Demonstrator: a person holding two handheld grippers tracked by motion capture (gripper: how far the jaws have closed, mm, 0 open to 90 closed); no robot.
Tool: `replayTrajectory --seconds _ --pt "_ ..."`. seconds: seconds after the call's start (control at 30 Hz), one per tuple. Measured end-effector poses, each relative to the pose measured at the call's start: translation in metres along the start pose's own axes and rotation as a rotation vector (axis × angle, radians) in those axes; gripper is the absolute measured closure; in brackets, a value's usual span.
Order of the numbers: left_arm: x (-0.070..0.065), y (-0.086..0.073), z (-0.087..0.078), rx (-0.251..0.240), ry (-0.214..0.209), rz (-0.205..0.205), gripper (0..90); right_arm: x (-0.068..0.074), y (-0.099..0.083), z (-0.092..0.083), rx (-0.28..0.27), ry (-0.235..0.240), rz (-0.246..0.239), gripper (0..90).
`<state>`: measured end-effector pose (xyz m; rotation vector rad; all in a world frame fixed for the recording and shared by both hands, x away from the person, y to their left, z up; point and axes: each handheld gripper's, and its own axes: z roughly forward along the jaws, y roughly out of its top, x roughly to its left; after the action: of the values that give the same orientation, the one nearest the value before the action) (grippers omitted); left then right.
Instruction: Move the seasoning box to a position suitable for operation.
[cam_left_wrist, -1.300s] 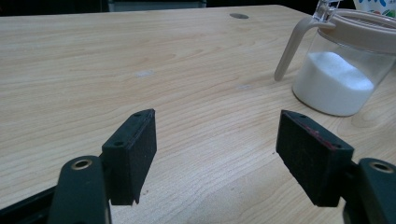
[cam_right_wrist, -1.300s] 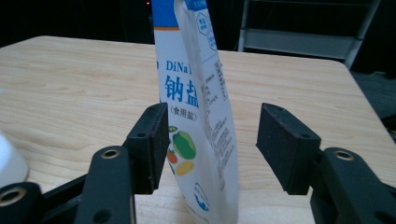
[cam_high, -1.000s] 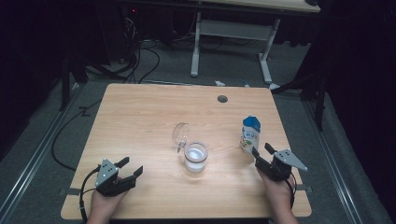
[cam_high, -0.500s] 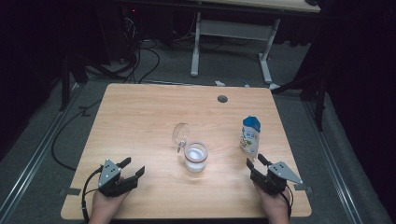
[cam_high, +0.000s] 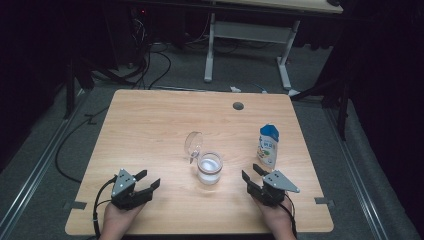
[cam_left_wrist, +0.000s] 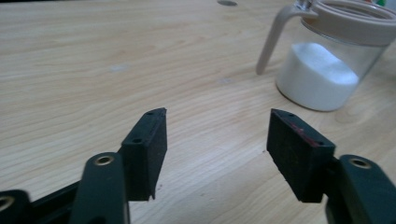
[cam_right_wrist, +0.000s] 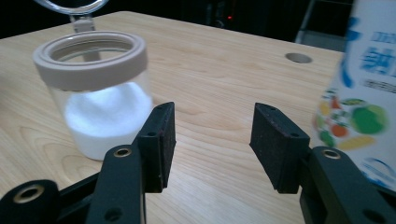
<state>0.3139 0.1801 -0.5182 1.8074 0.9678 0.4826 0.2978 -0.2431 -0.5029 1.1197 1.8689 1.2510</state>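
jar (cam_high: 209, 168) sits between left gripper (cam_high: 144, 186) and right gripper (cam_high: 253, 178).

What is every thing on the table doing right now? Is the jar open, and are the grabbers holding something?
Jar: upright, partly full of white powder.
Lid: flipped open, tilted back behind the jar's mouth.
Pouch: upright, top looks shut.
Left gripper: open, fingers apart, nothing between them.
Right gripper: open, holding nothing, though its fingers have just been closing.
Table: flat, bearing everything.
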Motion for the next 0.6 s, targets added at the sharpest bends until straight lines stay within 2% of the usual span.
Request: replayTrajectory --seconds 0.07,0.1,0.17,0.3,0.33,0.43,0.53,0.6 --pt "-0.005 0.003 0.004 0.010 -0.017 0.005 35.4 0.001 0.001 0.002 0.002 0.007 -0.002 50.4" --pt "-0.010 0.005 0.007 0.015 -0.019 0.009 35.0 0.005 0.006 0.009 0.010 0.027 -0.011 50.4" --pt "-0.012 0.006 0.008 0.013 -0.015 0.007 35.3 0.006 0.008 0.011 0.005 0.030 -0.013 51.2" --pt "-0.017 0.012 0.018 0.002 -0.014 -0.023 39.7 0.008 0.019 0.023 0.004 0.037 -0.022 51.2" --pt "-0.019 0.015 0.021 0.000 -0.006 -0.024 43.5 0.008 0.022 0.027 -0.001 0.037 -0.008 56.9" --pt "-0.021 0.022 0.029 0.009 -0.010 -0.033 46.7 0.009 0.021 0.029 -0.001 0.031 0.001 59.2" --pt "-0.024 0.031 0.035 0.001 -0.016 -0.045 53.0 0.014 0.017 0.030 0.030 0.031 -0.036 62.0" --pt "-0.027 0.037 0.040 -0.008 -0.018 -0.048 57.0 0.016 0.013 0.028 0.031 0.048 -0.021 63.4"
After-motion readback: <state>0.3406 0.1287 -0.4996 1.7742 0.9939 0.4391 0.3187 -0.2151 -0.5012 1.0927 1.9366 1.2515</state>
